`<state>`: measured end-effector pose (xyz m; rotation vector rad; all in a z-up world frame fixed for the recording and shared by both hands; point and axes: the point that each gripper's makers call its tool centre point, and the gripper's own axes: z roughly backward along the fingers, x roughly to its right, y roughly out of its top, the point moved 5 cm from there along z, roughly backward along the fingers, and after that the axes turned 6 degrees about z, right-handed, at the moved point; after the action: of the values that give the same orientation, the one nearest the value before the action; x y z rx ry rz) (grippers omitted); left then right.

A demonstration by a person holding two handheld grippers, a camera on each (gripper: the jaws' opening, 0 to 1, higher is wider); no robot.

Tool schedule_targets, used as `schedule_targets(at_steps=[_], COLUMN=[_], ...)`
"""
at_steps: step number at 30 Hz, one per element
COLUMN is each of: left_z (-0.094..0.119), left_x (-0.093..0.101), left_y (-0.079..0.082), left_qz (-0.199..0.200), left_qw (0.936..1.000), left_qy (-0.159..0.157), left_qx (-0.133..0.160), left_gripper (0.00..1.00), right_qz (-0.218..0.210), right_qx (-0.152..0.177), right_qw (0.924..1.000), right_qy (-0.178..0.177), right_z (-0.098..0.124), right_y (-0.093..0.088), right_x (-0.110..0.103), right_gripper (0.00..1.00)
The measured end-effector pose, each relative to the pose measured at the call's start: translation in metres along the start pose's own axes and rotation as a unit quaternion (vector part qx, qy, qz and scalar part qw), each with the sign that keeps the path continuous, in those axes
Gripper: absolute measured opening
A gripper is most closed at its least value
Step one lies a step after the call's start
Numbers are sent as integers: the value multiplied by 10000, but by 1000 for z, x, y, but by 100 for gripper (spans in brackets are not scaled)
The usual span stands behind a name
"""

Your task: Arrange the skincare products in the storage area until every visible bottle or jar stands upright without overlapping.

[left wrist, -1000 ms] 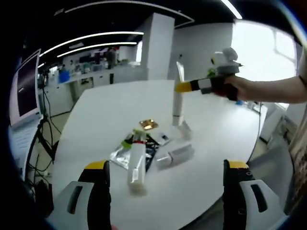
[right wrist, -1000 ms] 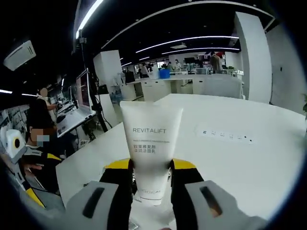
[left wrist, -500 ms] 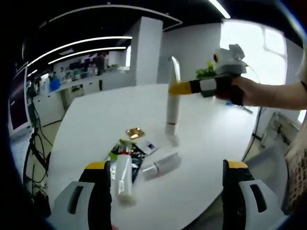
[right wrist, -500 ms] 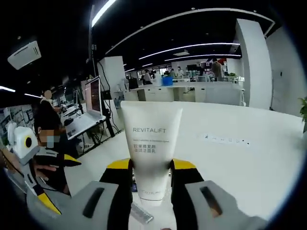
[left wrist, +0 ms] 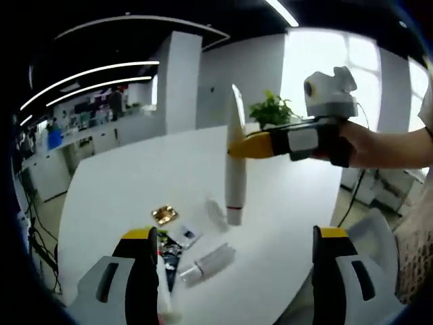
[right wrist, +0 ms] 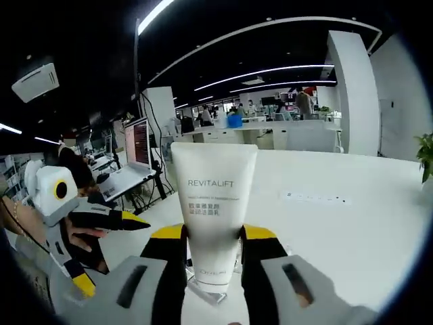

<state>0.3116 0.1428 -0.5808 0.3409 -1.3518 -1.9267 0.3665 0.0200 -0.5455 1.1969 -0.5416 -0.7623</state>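
Table white, round | office: laptop, plant

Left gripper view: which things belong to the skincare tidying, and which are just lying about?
Job: white tube, held upright in the right gripper; clear bottle lying on the table; gold-lidded jar.
Lying about: potted plant; sachets.

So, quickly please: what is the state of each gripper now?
Left gripper: open, holding nothing.
Right gripper: shut on the white tube, which is lifted above the table.
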Motion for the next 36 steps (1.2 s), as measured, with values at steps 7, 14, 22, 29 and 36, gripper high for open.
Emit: schedule_targets(at_steps=[7,14,22,29,36], left_z=[-16,-29,-40,-45,-47], left_x=[9,27,38,48,52], left_y=[11,18,27,39,42], left_qz=[151,-99,-447,-778,-843], left_qw=[9994,9972,9950,9927,9924], left_qy=[-286,-744,-891,-864,-836], left_qx=[81,-70,67,328,330], left_gripper=[92,84,69,49,24], right_qz=[58,37,-90,12,36], right_qx=[47,106,124,115,217], right_qw=[10000,9999,9998,9999,9996], right_qy=[35,92,125,91,196], right_z=[12,23,31,40,46], right_y=[3,4,5,6,9], right_x=[-6,-13,-17,-19,-22], right_gripper=[30,30,30,30,30])
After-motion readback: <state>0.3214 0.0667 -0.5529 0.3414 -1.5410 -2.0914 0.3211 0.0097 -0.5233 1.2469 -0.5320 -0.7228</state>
